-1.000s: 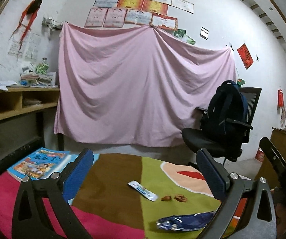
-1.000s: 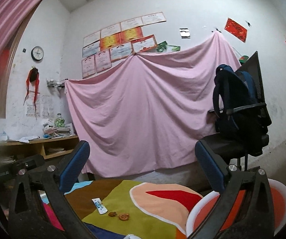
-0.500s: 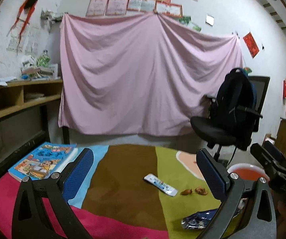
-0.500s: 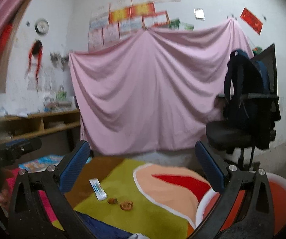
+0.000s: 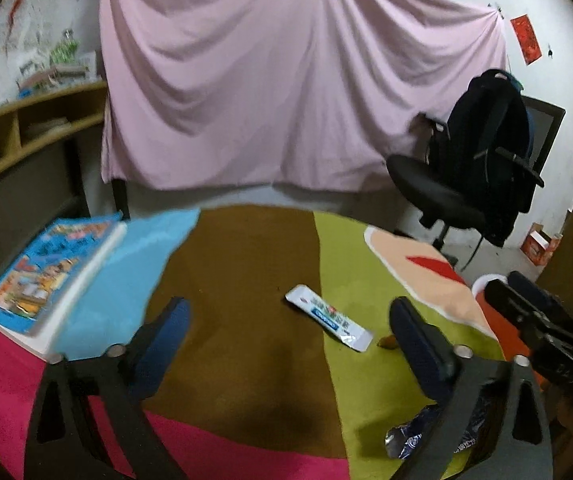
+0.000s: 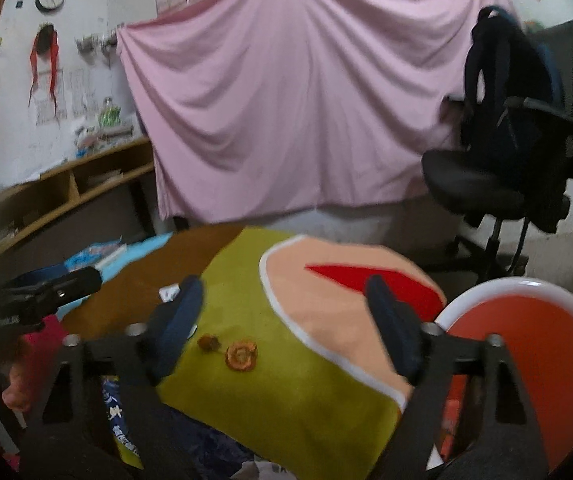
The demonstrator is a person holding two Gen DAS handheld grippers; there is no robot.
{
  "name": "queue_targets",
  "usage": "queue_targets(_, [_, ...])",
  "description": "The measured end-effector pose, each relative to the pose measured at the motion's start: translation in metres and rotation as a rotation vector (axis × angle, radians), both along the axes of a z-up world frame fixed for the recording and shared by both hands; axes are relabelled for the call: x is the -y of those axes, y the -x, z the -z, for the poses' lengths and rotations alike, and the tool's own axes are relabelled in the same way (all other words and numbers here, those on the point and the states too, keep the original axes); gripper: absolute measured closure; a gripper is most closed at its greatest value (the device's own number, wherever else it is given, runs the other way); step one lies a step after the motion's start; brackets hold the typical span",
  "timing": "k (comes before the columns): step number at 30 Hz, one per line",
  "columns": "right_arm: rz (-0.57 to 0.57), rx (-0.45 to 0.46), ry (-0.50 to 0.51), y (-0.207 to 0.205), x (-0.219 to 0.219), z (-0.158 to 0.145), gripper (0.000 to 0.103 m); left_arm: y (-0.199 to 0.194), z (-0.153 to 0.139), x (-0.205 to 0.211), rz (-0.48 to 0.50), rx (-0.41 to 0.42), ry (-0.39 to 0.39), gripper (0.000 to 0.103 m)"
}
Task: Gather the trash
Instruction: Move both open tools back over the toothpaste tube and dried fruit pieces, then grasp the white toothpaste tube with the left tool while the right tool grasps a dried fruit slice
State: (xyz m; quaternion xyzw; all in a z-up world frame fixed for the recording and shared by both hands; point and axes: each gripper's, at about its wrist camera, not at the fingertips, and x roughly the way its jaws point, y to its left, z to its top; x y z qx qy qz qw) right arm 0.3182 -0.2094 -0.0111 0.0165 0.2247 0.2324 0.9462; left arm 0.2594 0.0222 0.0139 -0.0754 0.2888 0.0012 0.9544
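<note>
A white and blue wrapper (image 5: 328, 317) lies flat on the colourful tablecloth (image 5: 246, 280). Two small brown peel scraps (image 6: 240, 354) lie on the green patch. A crumpled dark blue foil packet (image 5: 410, 436) lies near the front edge, partly behind my fingers; it also shows in the right wrist view (image 6: 126, 424). My left gripper (image 5: 286, 332) is open and empty above the brown patch, left of the wrapper. My right gripper (image 6: 286, 312) is open and empty above the scraps. A red bin with a white rim (image 6: 534, 356) stands to the right of the table.
A thick children's book (image 5: 46, 276) lies at the table's left end. A black office chair with a backpack (image 5: 482, 172) stands behind the table on the right. A pink sheet (image 5: 286, 80) hangs on the wall. A wooden shelf (image 5: 26, 132) is on the left.
Both grippers have tilted downward and moved closer to the table, so the trash items look larger. Both stay open and empty.
</note>
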Motion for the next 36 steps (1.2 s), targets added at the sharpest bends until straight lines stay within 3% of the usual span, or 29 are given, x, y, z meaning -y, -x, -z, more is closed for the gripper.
queue_targets(2, [-0.026,-0.045,0.02,-0.006,-0.004,0.006,0.013,-0.009,0.005,0.001,0.021,-0.05,0.011,0.031])
queue_targets(6, [-0.076,-0.126,0.05,-0.013,-0.012,0.017,0.029,-0.022,0.014,0.004,0.051,-0.117,0.041,0.046])
queue_targets(9, [-0.117,-0.197,0.075,-0.019,-0.018,0.027,0.031,-0.031,0.019,0.008,0.069,-0.155,0.057,0.052])
queue_targets(13, [-0.156,-0.269,0.087,-0.025,-0.023,0.038,0.034,-0.041,0.023,0.01,0.082,-0.205,0.077,0.066])
queue_targets(20, [-0.197,-0.331,0.119,-0.033,-0.032,0.046,0.038,-0.058,0.028,0.011,0.089,-0.262,0.135,0.067])
queue_targets(24, [-0.221,-0.328,0.142,-0.03,-0.038,0.044,0.049,-0.067,0.03,0.014,0.075,-0.279,0.141,0.067])
queue_targets(36, [-0.208,-0.321,0.1,-0.03,-0.027,0.04,0.049,-0.084,0.037,0.026,0.037,-0.314,0.096,0.081])
